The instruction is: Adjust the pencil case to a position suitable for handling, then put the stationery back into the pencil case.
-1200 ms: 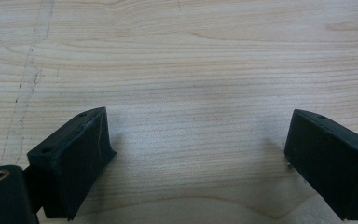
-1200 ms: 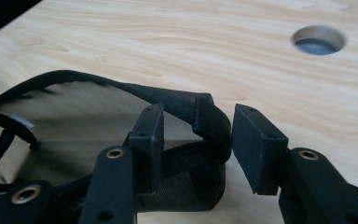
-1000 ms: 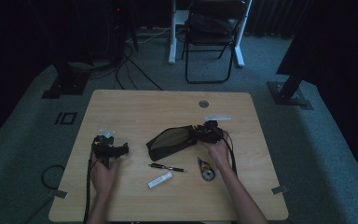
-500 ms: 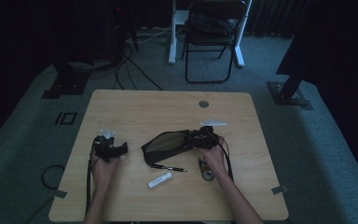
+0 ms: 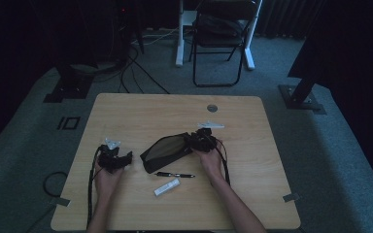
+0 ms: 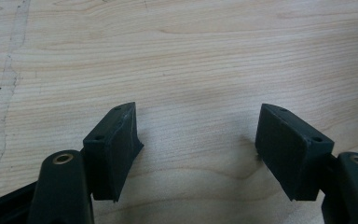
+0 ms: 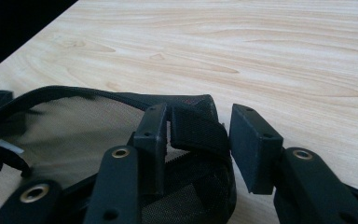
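one wooden table, bare along its far half. near its middle, black mesh pouch, mouth wide, lying flat just beyond a black pen and a white tube. at the pouch's right end, right gripper, clamped on the pouch's black edge strap, strap pinched between both jaws. at the left, well apart from the pouch, left gripper, low over bare wood, jaws apart with nothing between them, just been closing somewhat.
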`<state>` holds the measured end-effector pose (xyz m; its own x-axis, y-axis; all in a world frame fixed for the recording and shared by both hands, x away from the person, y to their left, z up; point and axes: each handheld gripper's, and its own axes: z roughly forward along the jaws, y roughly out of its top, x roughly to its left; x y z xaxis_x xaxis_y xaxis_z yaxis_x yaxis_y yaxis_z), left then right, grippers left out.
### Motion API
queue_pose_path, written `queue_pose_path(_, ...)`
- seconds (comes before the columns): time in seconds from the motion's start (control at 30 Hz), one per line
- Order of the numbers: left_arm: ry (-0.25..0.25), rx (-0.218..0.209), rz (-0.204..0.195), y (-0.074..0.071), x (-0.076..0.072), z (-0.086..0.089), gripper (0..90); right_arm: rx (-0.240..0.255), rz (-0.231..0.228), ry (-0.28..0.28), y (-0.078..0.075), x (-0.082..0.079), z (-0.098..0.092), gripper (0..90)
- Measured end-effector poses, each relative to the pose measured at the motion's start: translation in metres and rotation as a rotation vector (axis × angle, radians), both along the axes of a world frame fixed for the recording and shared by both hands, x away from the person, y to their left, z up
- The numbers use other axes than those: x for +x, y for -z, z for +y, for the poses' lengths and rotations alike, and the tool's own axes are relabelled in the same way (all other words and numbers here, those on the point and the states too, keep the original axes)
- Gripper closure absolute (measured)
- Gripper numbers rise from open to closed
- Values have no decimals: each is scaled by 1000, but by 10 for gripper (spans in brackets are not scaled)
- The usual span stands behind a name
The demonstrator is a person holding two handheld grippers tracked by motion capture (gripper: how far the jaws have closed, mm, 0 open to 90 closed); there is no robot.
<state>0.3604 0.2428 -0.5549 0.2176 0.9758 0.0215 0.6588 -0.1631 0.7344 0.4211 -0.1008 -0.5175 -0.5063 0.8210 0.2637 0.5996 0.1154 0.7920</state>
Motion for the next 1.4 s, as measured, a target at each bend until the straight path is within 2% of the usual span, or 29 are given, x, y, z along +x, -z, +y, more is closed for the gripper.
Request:
queue_pose_path(0.13, -2, 0, 0, 0, -1, 0, 299, 2, 0, 6, -1, -1, 7, 586)
queue_pose_path(0.27, -4, 0, 1, 0, -1, 0, 299, 15, -30, -30, -4, -4, 11, 466)
queue_pose_path(0.37, -5, -1, 0, 0, -2, 0, 299, 30, -53, -50, -11, -7, 6, 423)
queue_pose_path(0.47, -4, -1, 0, 0, -2, 0, 299, 24, -86, -63, -20, -11, -5, 403)
queue_pose_path(0.6, -8, 1, 0, 0, -2, 0, 295, -43, -121, -65, -26, -17, -24, 396)
queue_pose_path(0.83, -2, 2, 2, 0, -2, -1, 269, -126, -126, -39, -24, -20, -56, 382)
queue_pose_path(0.97, 10, 2, 6, -1, -4, 0, 302, -183, -136, -28, -22, -25, -67, 375)
queue_pose_path(1.07, 19, 3, 5, -2, -5, -1, 358, -190, -150, -23, -23, -30, -74, 374)
queue_pose_path(1.2, 27, 13, 7, -3, -6, -4, 405, -223, -163, -14, -22, -36, -80, 370)
queue_pose_path(1.3, 42, 1, 21, -4, -8, -4, 427, -225, -162, -3, -20, -39, -85, 368)
queue_pose_path(1.4, 53, -15, 11, -8, -10, -4, 432, -231, -158, -2, -20, -41, -89, 358)
